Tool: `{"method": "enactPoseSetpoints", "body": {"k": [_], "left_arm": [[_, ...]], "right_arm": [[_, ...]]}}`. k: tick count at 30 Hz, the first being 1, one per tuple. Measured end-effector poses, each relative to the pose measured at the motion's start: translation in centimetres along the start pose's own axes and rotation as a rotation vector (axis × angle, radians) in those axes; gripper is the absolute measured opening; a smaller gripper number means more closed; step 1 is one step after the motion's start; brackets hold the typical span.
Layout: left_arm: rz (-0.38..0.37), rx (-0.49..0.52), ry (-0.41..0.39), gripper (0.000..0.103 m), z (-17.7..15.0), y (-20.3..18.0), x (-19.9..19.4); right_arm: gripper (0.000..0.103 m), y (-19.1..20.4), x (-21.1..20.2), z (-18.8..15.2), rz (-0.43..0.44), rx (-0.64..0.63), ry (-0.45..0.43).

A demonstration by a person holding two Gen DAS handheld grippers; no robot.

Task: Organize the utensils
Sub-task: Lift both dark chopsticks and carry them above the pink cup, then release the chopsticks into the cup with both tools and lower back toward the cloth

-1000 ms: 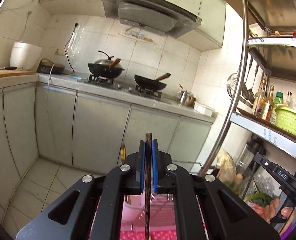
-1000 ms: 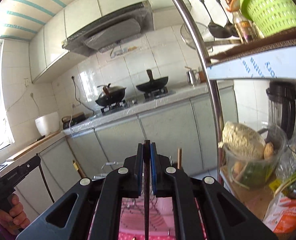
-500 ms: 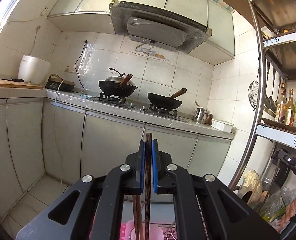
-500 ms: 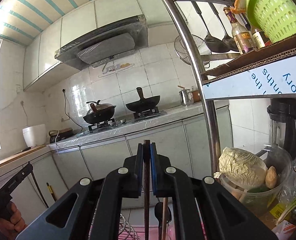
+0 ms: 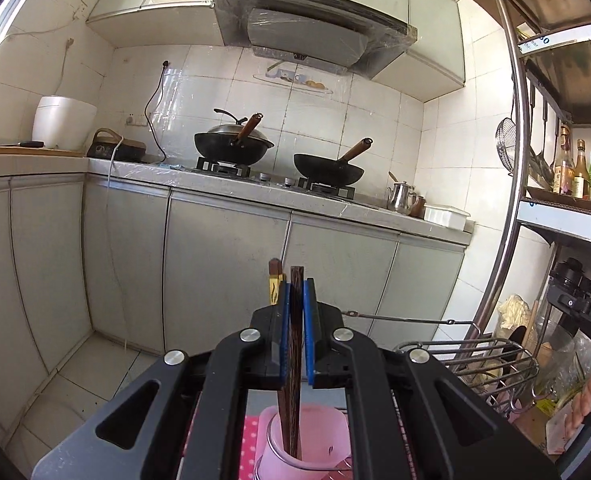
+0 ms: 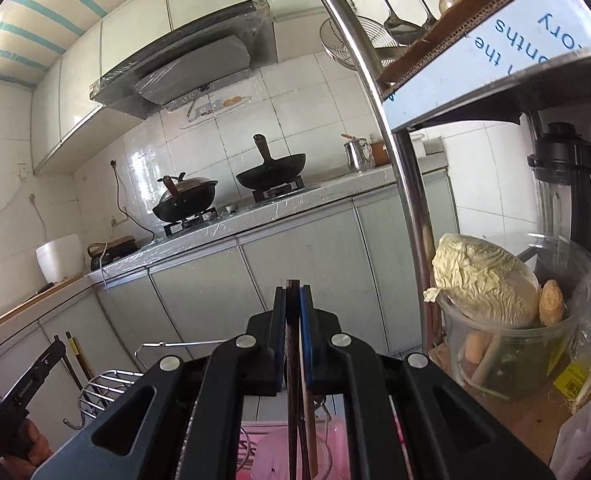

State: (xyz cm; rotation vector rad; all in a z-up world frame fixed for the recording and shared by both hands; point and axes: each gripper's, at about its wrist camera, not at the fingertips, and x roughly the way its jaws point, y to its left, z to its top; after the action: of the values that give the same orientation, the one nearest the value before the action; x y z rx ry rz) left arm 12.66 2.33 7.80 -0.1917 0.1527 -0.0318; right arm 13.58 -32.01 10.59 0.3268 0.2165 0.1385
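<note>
If either hand lets go too soon or tips, a stick could miss its pink cup and fall, or knock the sticks already there. The left gripper (image 5: pixel 295 292) is shut tight on a dark chopstick (image 5: pixel 294 344) whose tip is down in the pink cup (image 5: pixel 271 436), and the right gripper (image 6: pixel 292 300) is shut on another chopstick (image 6: pixel 292 360) above the other cup (image 6: pixel 275 456). A second ago both grippers were higher, and no cup showed under the right one.
</note>
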Motion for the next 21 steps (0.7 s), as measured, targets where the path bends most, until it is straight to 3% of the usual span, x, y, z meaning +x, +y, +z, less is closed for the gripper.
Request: {"method": "enactPoseSetpoints", "body": {"k": [10,21], "left_arm": [[-0.018,-0.034,0.112,0.006,-2.4,0.8,0.1],[-0.015,-0.040,0.183,0.006,-3.4,1.1,0.5]], "right_arm": [[0.006,-0.8,0.0,-2.8,-0.028,0.000,0.104],[0.008,-0.9,0.6,-4.9,-0.021,0.010,0.206]]}}
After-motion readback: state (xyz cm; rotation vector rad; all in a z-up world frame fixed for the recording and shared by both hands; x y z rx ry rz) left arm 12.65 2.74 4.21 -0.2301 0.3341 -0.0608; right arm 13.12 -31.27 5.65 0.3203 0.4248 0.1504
